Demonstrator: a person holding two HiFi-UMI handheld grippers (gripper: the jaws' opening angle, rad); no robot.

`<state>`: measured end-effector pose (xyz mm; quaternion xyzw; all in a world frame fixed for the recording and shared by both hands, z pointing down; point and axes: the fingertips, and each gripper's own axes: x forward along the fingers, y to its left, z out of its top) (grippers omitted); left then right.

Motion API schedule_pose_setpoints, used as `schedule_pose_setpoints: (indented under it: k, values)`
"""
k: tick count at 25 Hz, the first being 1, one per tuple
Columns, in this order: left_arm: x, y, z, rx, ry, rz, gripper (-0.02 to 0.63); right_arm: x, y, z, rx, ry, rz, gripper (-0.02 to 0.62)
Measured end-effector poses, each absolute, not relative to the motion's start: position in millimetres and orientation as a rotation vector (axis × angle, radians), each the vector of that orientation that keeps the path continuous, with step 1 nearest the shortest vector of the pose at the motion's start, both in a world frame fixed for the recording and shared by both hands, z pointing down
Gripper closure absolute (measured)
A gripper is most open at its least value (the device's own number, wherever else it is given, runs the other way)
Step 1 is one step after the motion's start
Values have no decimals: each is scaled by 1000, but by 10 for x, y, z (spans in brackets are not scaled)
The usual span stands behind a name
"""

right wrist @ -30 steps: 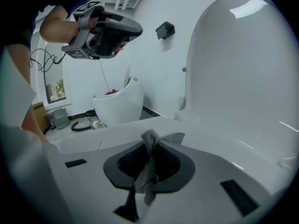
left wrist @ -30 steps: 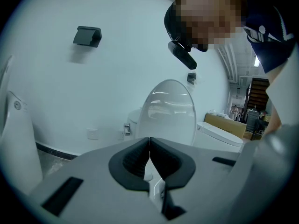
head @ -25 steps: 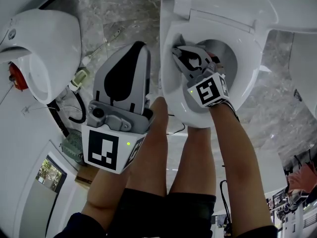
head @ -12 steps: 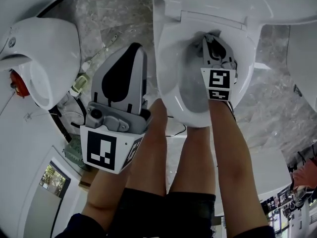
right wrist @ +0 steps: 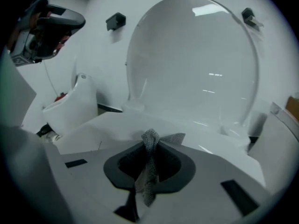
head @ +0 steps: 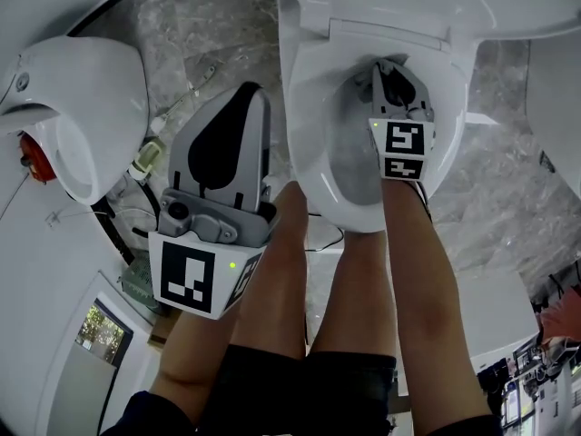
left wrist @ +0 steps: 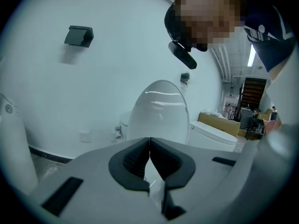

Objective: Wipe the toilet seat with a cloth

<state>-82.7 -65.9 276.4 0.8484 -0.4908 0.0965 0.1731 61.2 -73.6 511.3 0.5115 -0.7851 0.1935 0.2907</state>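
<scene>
The white toilet seat [head: 307, 130] lies down, with the lid [right wrist: 196, 64] standing upright behind it. My right gripper [head: 388, 71] hovers over the back part of the bowl opening, shut on a grey mesh cloth [right wrist: 149, 148] that bunches up between its jaws. In the right gripper view the seat [right wrist: 117, 122] spreads just beyond the cloth. My left gripper [head: 247, 94] hangs over the floor to the left of the toilet, shut with nothing in it. The left gripper [left wrist: 149, 141] looks toward the raised lid [left wrist: 159, 111].
A second white fixture [head: 77, 98] with a red part [head: 32, 142] stands at the left. A hose and valve [head: 150, 157] lie on the marble floor between the two. The person's bare legs [head: 363, 289] stand in front of the bowl. Another toilet [left wrist: 215, 136] sits further right.
My right gripper has swung from the seat's left rim to the back of the bowl opening and turned, carrying the cloth. The left gripper has hardly moved.
</scene>
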Motion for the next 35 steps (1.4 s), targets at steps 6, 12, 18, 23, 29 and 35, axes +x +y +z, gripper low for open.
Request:
schedule_pose_setpoints:
  k: [6,12,18,23,29,35]
  values:
    - [-850,-664,2745,2416,-1396,272,586,-415,-746,4844,1007,-2390,331,540]
    - [-898,-649,2727,2419,-1394,277,586,347,-1039,4825,1365,-2238,362,540]
    - [-930,-643,2711,2414,-1397,268,586,1596,-955,4819,1706,-1852,363,540]
    - [-965,-668,2673,2412,-1411,264,586,1520,-996,4827,1694,-1880,363,541]
    - [-1013,-665,2655,2410,-1421,272,586,119,-1162,4753,1257,-2274,276,540]
    - [-995,-666,2673,2408,-1418,276,586,76,-1143,4764,1134,-2256,201,538]
